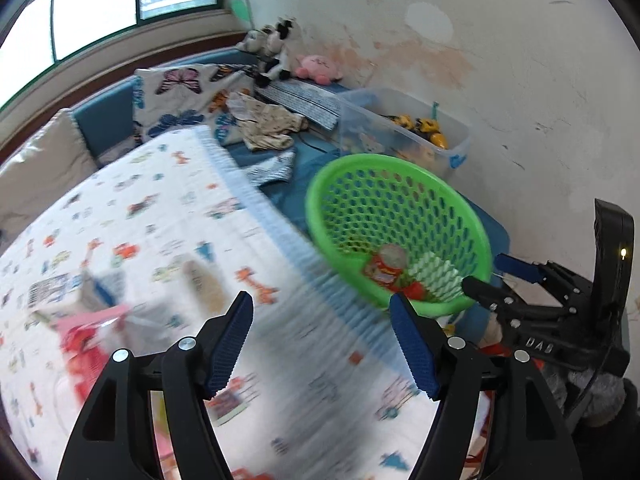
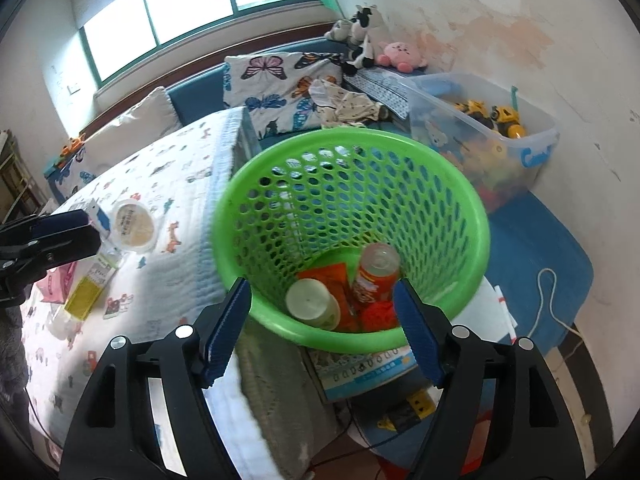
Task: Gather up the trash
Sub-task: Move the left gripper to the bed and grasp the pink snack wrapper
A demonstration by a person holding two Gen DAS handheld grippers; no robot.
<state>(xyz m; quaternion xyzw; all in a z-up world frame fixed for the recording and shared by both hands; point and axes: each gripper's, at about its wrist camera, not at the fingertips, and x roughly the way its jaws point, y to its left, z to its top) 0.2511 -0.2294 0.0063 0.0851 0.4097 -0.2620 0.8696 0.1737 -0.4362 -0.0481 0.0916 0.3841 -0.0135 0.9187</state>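
Your left gripper [image 1: 322, 312] stands with its jaws apart and nothing between them, low in the left wrist view over the blurred printed bedspread [image 1: 160, 220]. Your right gripper [image 2: 322, 300] is likewise spread and empty, at the bottom centre of its view, just above the near rim of the green mesh basket [image 2: 248, 184]. Inside the basket lie an orange chip can [image 2: 374, 276], a pale cup [image 2: 312, 304] and an orange wrapper [image 2: 326, 274]. At the left of the right wrist view, a round lidded tub [image 2: 134, 225] and a yellow packet [image 2: 85, 298] sit on the bedspread.
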